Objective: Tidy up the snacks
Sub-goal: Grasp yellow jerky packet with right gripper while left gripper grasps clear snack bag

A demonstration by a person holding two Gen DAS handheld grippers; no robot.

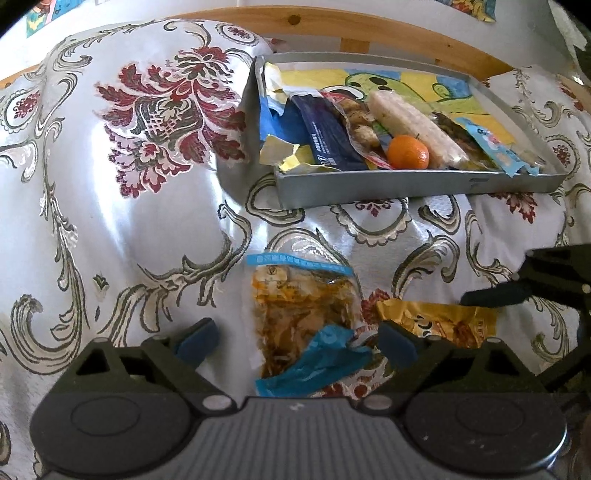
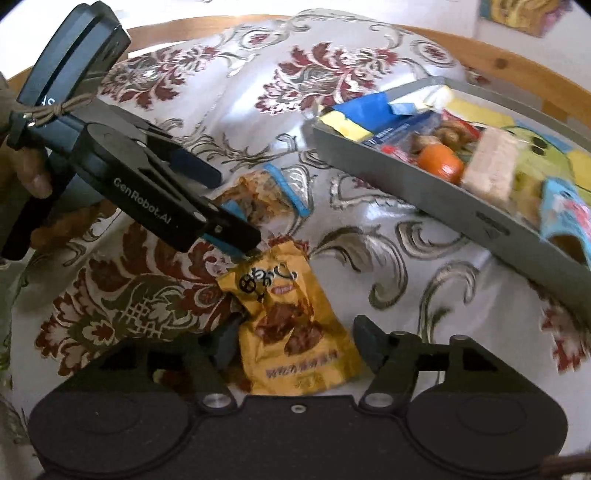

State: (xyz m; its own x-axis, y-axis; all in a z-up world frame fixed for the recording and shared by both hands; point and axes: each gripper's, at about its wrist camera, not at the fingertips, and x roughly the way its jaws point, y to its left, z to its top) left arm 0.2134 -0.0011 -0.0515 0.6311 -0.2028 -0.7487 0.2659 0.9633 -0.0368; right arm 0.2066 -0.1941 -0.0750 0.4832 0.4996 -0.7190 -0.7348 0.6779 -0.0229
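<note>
cloth [image 1: 122, 229]: glossy satin-like brocade, raised floral pattern, across the frame
tray [image 1: 369, 186]: matt grey, probably card or metal, upper right
rail [image 1: 332, 26]: smooth pale wood, top edge
yellow packet [image 2: 295, 332]: shiny crinkled plastic film, lower centre

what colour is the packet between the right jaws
Golden yellow packet with brown snack pictures and black lettering, clearest in the right wrist view.

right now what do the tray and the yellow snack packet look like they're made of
The tray looks like thin grey metal or stiff card with a matte finish: flat folded walls, dull sheen. The yellow snack packet looks like glossy plastic film: it crinkles and catches highlights, and carries printing.
</note>
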